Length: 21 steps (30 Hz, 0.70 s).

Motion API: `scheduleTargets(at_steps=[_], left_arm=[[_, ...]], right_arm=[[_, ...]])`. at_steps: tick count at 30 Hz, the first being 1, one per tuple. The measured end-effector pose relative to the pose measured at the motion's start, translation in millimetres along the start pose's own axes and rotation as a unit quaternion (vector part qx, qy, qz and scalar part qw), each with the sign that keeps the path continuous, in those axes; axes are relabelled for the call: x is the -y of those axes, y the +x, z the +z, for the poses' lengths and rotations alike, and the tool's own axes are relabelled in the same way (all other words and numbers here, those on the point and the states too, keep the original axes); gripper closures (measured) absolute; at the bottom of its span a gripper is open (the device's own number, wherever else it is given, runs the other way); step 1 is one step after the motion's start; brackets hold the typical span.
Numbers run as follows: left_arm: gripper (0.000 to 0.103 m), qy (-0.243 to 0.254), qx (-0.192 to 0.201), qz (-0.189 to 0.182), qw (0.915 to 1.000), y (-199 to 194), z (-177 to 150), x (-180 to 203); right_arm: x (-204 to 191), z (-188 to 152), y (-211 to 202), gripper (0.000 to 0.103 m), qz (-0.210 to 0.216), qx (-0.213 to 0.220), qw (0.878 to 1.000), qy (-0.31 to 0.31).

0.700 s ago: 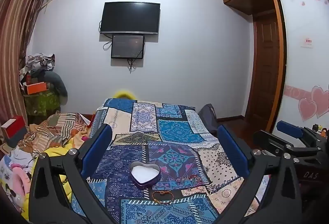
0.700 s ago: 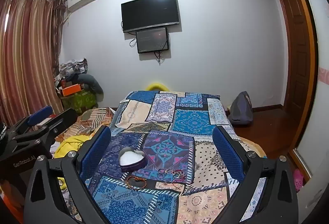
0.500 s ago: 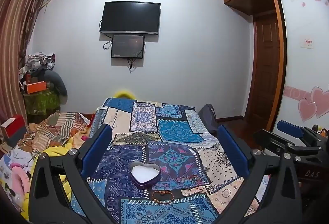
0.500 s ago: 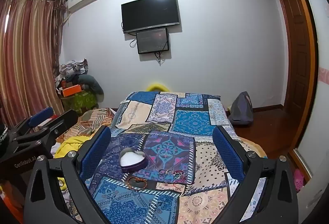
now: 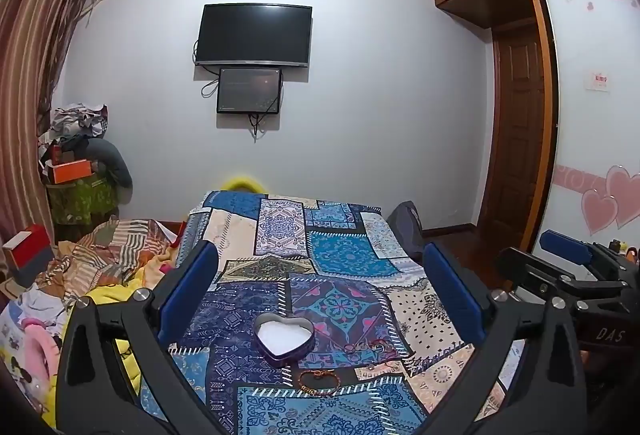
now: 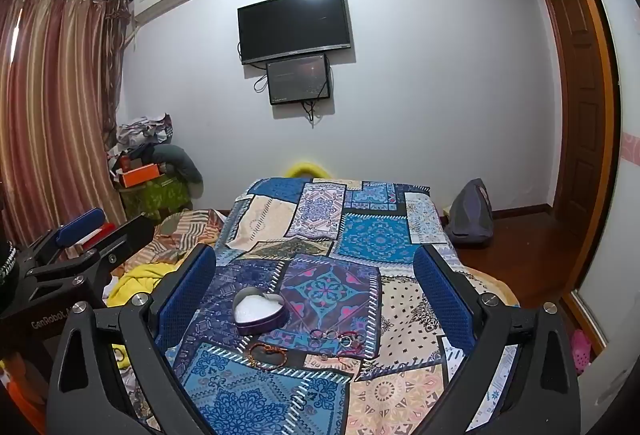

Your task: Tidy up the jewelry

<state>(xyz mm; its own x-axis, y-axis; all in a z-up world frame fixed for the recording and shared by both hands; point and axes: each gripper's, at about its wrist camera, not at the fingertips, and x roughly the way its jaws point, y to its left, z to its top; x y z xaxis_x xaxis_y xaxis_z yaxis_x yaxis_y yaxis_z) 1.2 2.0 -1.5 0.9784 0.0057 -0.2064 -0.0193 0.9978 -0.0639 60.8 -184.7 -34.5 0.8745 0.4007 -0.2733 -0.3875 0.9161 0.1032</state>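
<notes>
Two claws wide, heart tin point(image 5: 285, 338), bracelet point(image 5: 319, 380)

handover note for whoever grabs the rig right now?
Left hand-held gripper: open, holding nothing, above the bed.
Right hand-held gripper: open, holding nothing, alongside.
Heart-shaped tin sits open on the patchwork quilt; only white lining shows inside.
Beaded bracelet lies in front of it; rings and thin bracelets lie to its right.
Done: nothing packed.
Left: move every piece into the tin.
</notes>
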Motion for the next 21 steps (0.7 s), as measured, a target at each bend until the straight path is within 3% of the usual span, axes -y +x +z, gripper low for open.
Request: scheduleTargets(at_steps=[21], left_arm=[[0.000, 0.000, 0.000, 0.000, 1.0000, 0.8, -3.2, -2.9]], right_arm=[[-1.7, 2.1, -2.1, 0.005, 0.000, 0.000, 1.000, 0.000]])
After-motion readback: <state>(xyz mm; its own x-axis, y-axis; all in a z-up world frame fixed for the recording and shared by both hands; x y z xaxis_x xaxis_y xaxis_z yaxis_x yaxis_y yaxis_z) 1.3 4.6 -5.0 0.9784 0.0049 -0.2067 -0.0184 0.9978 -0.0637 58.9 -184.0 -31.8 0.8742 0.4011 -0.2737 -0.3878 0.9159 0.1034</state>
